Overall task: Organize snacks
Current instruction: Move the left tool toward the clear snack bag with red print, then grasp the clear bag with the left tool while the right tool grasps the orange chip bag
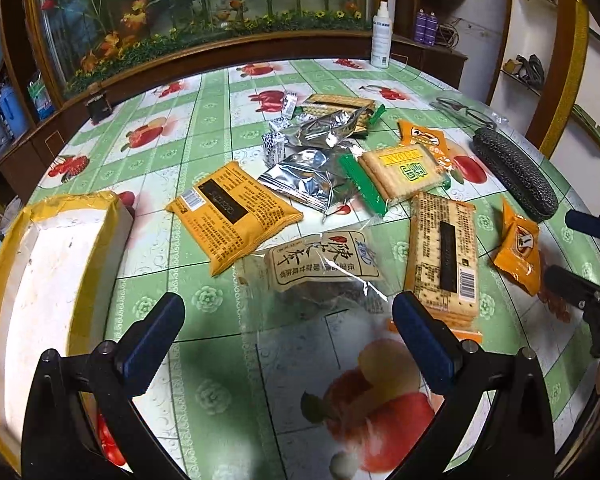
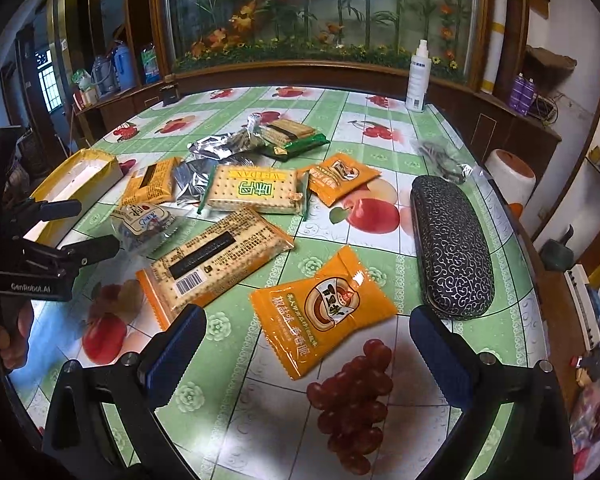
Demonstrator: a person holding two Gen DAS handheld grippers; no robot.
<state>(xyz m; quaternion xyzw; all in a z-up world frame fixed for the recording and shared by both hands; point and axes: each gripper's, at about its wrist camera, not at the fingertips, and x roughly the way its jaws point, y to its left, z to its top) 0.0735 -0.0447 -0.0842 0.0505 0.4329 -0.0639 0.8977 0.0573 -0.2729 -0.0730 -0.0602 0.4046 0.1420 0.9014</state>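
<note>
Fruit-patterned green tabletop (image 2: 380, 152) in front of me carries the snacks, scattered across its middle. I count two small orange snack packets (image 2: 324, 312) (image 2: 342, 176), two clear-wrapped cracker packs (image 2: 216, 260) (image 2: 256, 192), one large orange-yellow pack (image 1: 234, 216), one clear packet with a beige label (image 1: 324, 260), and two crumpled silver foil wrappers (image 1: 306, 178) (image 1: 326, 128). One black patterned glasses case (image 2: 452, 244) lies to the right. My left gripper (image 1: 288, 336) and right gripper (image 2: 308, 352) both hang spread wide, holding nothing.
</note>
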